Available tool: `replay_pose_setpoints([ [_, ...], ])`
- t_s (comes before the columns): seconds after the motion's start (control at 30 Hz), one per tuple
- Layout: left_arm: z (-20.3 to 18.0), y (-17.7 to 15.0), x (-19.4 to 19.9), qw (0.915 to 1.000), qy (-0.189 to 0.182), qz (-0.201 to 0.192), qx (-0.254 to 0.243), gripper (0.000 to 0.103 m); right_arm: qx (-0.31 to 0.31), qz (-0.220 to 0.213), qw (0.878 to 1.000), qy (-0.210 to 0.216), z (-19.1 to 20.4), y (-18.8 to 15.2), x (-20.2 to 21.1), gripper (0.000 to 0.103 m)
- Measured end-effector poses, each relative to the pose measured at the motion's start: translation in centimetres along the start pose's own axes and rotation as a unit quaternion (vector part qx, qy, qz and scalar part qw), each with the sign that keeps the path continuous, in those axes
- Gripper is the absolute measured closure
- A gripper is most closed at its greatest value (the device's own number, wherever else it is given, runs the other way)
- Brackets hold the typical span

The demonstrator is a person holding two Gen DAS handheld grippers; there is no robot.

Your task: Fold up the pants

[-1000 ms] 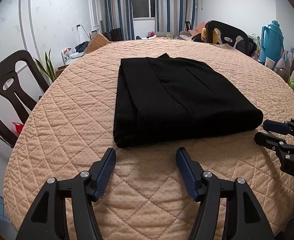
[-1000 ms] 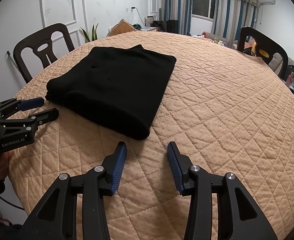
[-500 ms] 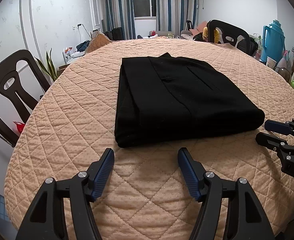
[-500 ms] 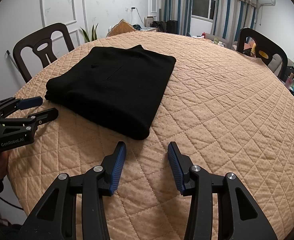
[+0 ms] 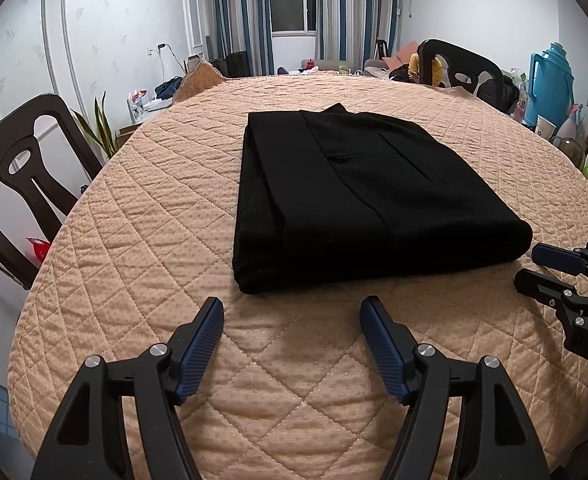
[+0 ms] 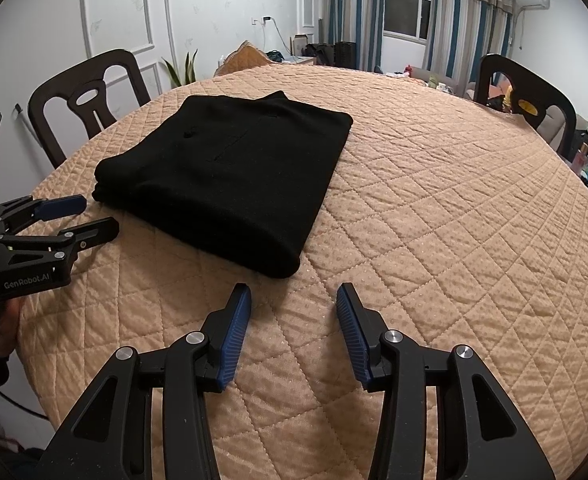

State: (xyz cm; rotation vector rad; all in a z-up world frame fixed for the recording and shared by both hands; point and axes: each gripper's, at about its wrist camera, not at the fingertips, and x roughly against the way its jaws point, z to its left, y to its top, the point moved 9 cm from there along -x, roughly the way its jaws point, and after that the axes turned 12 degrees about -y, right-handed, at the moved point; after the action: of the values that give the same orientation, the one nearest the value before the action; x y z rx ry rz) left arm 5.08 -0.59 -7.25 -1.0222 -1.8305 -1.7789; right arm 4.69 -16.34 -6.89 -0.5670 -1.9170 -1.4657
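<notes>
The black pants (image 5: 365, 196) lie folded into a flat rectangle on the quilted tan tablecloth (image 5: 142, 216), also seen from the right wrist as the pants (image 6: 230, 176). My left gripper (image 5: 292, 306) hovers just short of the pants' near edge, its jaws opening with nothing between them. The right gripper (image 6: 294, 290) stands open and empty close to the pants' near right corner. Each gripper shows in the other's view: the right gripper (image 5: 533, 264) at the right edge, the left gripper (image 6: 94, 214) at the left edge, a hand (image 6: 2, 320) beneath it.
Dark wooden chairs (image 5: 18, 168) (image 6: 525, 96) stand around the table. A blue thermos jug (image 5: 549, 80) and small items crowd a shelf at the right. A plant (image 5: 98, 124) sits by the left wall. Curtains and a window are at the back.
The left gripper's jaws have spread a little wider. Both hands and the pants have stayed where they were.
</notes>
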Motion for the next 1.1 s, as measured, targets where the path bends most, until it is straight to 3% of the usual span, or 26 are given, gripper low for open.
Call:
replay_pose_setpoints([
  [1.1,0.22,-0.01,-0.04,1.0,-0.002,0.004,0.007,0.024,-0.001,0.0,1.0,0.001,0.04,-0.01,-0.01,0.057],
])
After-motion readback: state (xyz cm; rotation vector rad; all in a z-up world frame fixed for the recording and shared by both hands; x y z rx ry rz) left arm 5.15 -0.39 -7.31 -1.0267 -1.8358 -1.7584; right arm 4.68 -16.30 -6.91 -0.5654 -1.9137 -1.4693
